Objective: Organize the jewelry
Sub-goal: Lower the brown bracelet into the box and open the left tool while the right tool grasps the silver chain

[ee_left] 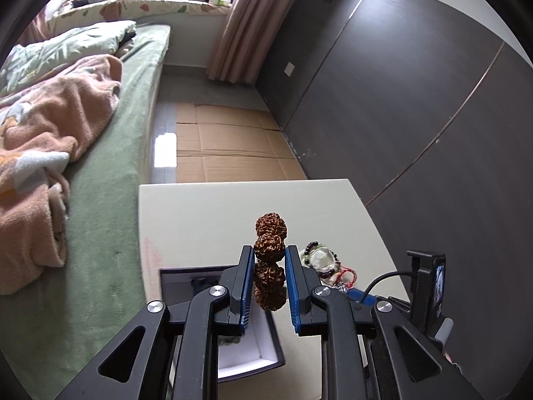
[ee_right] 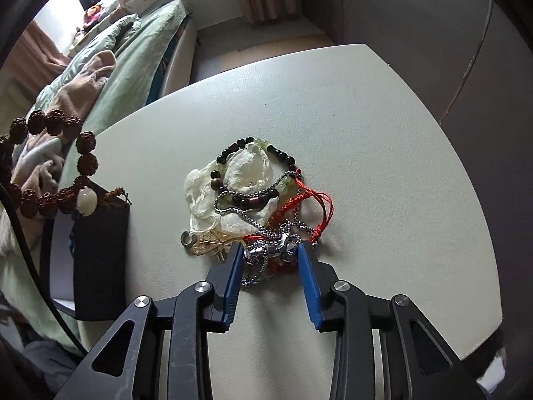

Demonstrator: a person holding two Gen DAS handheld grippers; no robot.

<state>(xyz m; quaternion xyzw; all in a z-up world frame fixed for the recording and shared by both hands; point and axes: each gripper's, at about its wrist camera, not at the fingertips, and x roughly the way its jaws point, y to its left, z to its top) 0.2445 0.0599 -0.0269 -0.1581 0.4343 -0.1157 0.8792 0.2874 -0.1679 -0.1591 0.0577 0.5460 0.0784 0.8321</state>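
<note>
Brown, bumpy seed beads make up the big bracelet [ee_left: 269,260]. The left gripper [ee_left: 269,260] pinches it between its blue pads, closed tight on one bead, and lifts it above the box [ee_left: 266,350]. In the left view only four beads show, stacked in a line. The right view shows much more of that bracelet [ee_right: 53,163]: a long loop of beads with one white stone and a brown tassel, hanging over the dark box [ee_right: 100,260].

Blue pads of the right gripper [ee_right: 270,253] stand wide apart, one on each side of the shiny silver chain [ee_right: 266,253]. They hold nothing. Whether they touch the chain is hard to tell.

Past the chain lies the jewelry pile [ee_right: 253,196] on the pale table [ee_right: 366,133]. In it are one red cord bracelet [ee_right: 313,200], one dark bead bracelet [ee_right: 253,200], one small metal ring [ee_right: 188,238] and one crumpled clear bag [ee_right: 246,170]. In the left view, this pile [ee_left: 323,260] is small and partly hidden.

Farther off is a green bed [ee_left: 116,183] with a pink blanket [ee_left: 50,133].
</note>
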